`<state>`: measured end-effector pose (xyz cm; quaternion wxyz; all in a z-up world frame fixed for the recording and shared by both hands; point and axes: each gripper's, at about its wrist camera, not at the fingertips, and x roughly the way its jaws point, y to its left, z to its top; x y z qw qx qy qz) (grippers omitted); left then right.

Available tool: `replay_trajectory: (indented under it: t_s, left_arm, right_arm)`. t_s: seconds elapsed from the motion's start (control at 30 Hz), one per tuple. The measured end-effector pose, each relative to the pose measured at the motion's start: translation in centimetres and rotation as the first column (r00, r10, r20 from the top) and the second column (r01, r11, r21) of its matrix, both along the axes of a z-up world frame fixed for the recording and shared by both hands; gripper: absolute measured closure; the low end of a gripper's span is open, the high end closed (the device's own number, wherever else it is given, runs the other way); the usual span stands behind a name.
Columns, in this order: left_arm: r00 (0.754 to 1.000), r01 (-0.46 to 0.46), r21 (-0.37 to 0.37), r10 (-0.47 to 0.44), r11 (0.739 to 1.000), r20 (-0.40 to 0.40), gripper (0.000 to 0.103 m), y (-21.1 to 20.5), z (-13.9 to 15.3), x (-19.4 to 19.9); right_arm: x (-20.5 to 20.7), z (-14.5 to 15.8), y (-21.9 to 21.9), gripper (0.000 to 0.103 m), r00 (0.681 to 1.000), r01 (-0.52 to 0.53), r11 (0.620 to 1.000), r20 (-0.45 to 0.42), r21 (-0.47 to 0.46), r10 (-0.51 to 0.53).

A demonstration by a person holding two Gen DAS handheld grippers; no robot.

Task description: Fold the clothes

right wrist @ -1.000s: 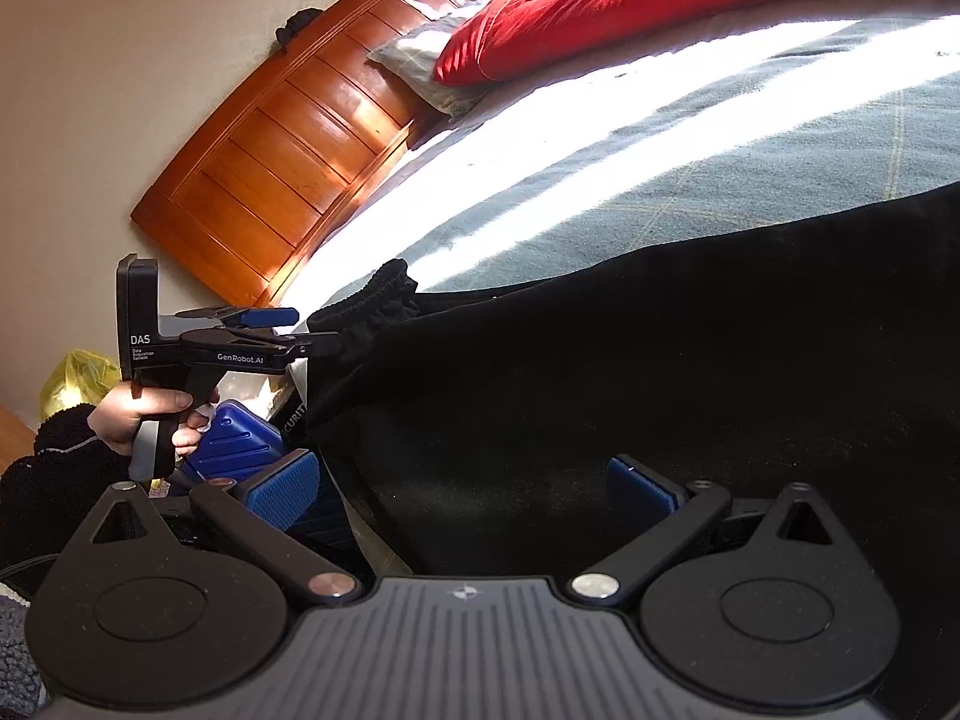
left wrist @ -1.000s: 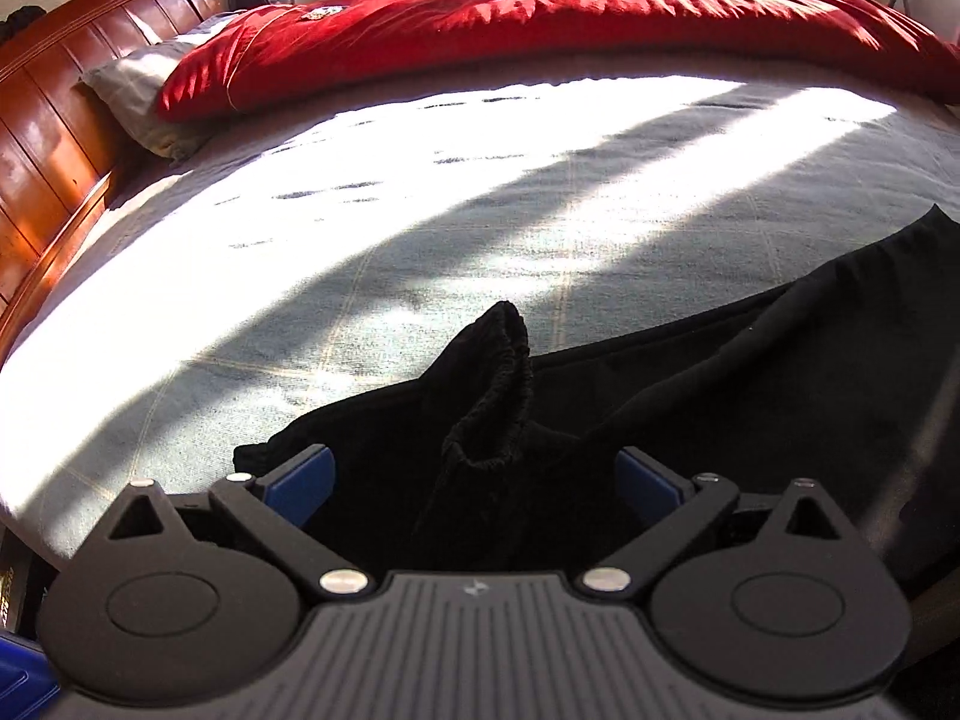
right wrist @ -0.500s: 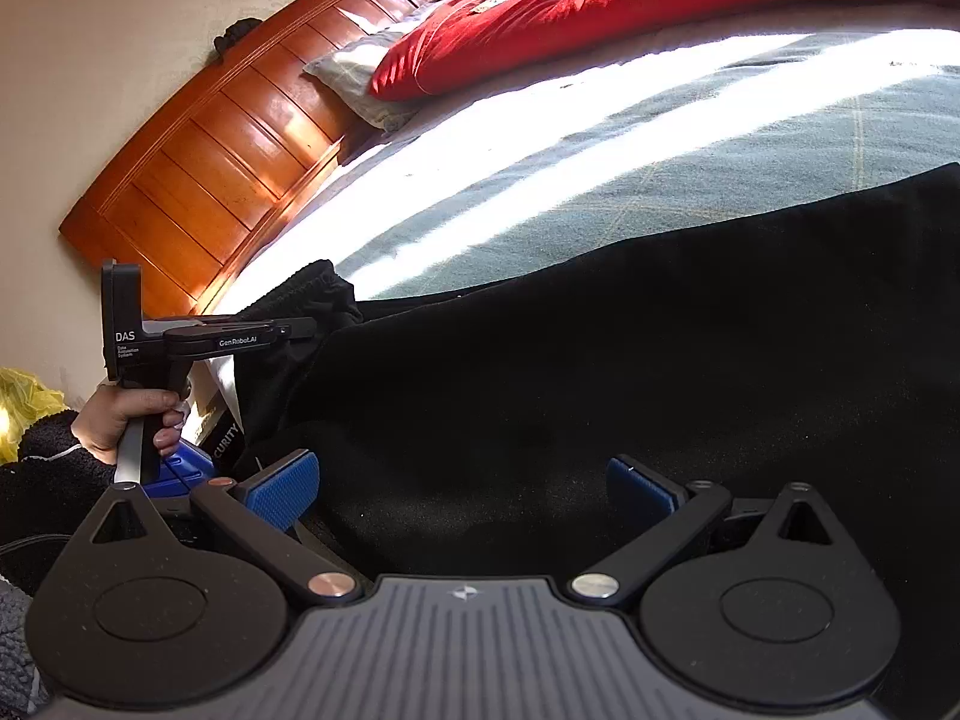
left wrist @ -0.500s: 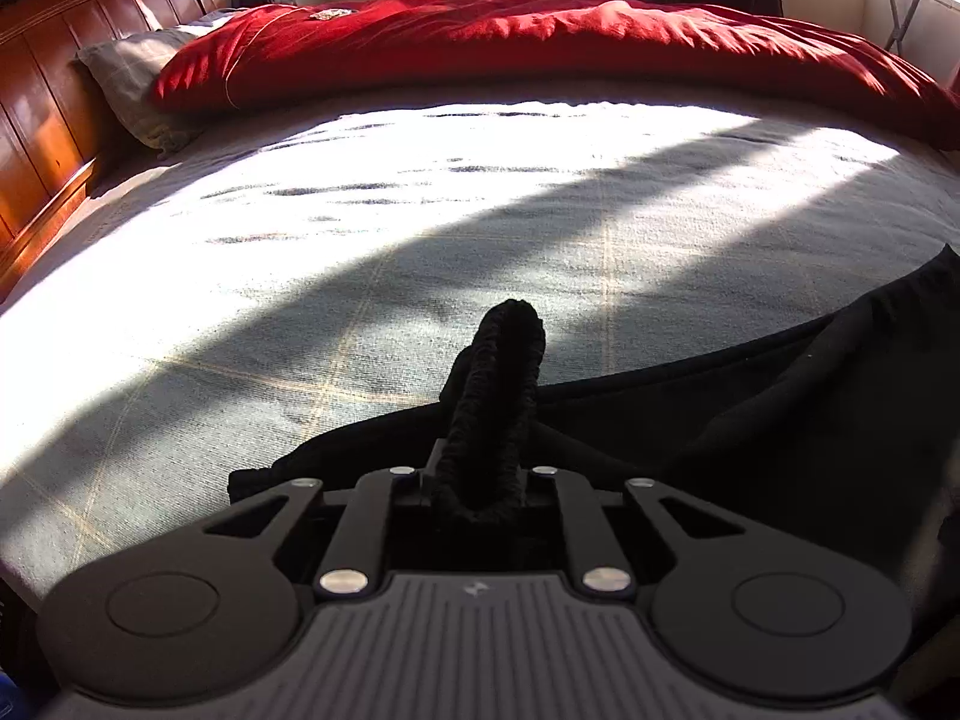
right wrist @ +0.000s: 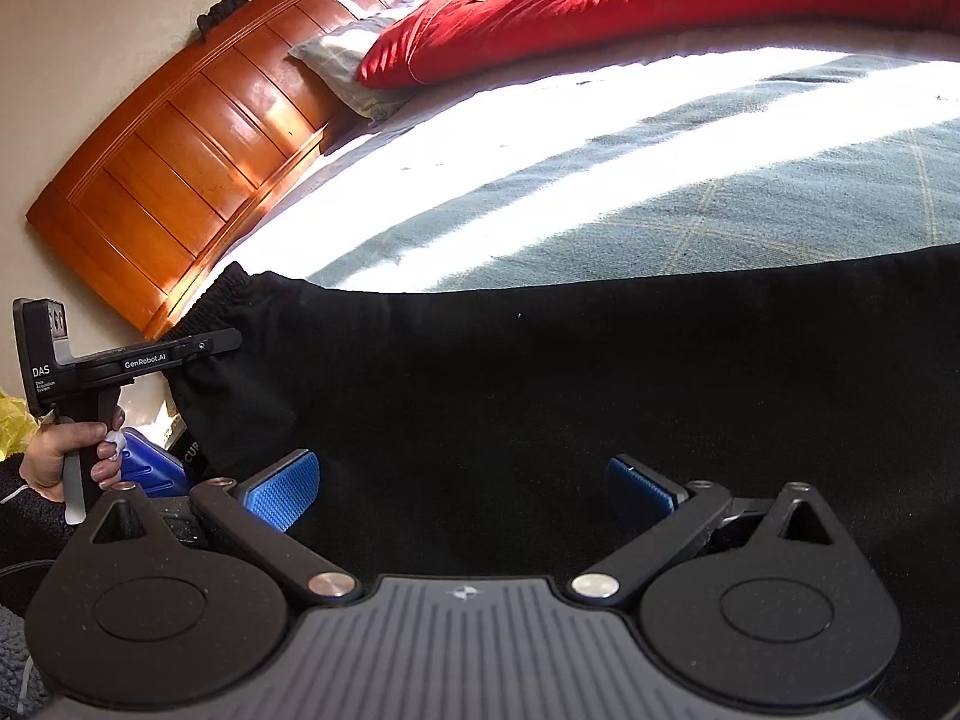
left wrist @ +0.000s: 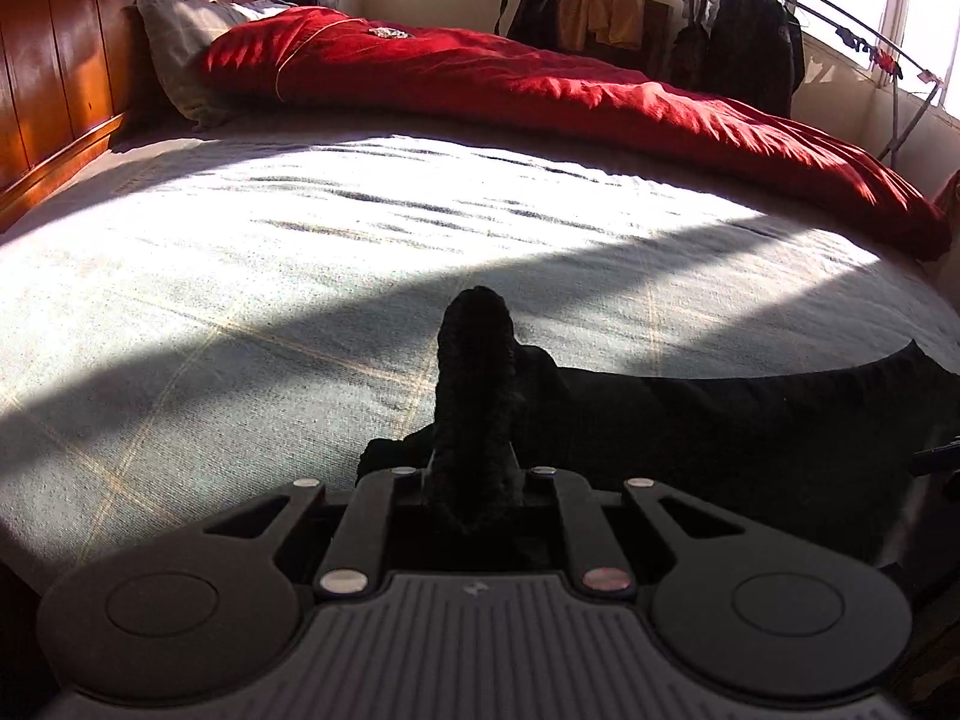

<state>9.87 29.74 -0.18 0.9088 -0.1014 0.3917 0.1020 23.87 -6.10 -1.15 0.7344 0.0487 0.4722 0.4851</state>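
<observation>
On the bed (left wrist: 300,276), near edge, we've got the black garment (right wrist: 540,384) spread flat over the grey-green cover, well short of the red duvet (left wrist: 540,90) bunched along the far side.

Left hand-held gripper (left wrist: 474,480) — jaws have just been closing and are now clamped tight on the garment's ribbed waistband (left wrist: 474,372), which sticks up as a bunched ridge past the fingertips. From the right wrist view we see the same unit (right wrist: 207,345) at the garment's end nearest the wooden headboard (right wrist: 198,162), a hand (right wrist: 66,450) around its handle, the gathered band (right wrist: 210,300) pinched at its tip.

Right hand-held gripper (right wrist: 462,480) — jaws spread wide, blue pads (right wrist: 282,486) well apart, nothing between them. It hangs over the black cloth, further from the headboard than the left one; we can't tell if the pads touch the fabric.

Grey pillow (left wrist: 186,54) leans on the headboard, beside the duvet's end. Sun stripe crosses the bed between garment and duvet.
</observation>
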Motion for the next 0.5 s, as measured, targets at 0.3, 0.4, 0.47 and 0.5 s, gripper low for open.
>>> replay_trajectory:
  t_s: [0.3, 0.4, 0.47, 0.5]
  left_arm:
    - [0.995, -0.055, -0.210, 0.071, 0.976, 0.072, 0.092, 3.3, 0.3, -2.4]
    - [0.992, -0.069, -0.312, 0.098, 0.948, 0.078, 0.092, 4.7, 0.3, -2.7]
    - [0.992, -0.109, -0.347, 0.126, 0.932, 0.026, 0.092, 5.5, -1.1, -2.4]
    - [0.991, -0.127, -0.364, 0.136, 0.923, -0.002, 0.092, 5.9, -1.8, -2.3]
  right_arm:
    - [-0.4, -0.2, 1.3, 0.000, 1.000, 0.021, 0.999, 0.008, -0.050, -0.021]
    - [-0.3, -0.3, 1.5, 0.000, 1.000, 0.024, 0.998, 0.012, -0.057, -0.023]
    - [-0.3, -0.3, 1.6, 0.000, 0.999, 0.029, 0.998, 0.016, -0.062, -0.028]
    - [-0.3, -0.4, 1.6, 0.000, 0.999, 0.032, 0.997, 0.017, -0.064, -0.031]
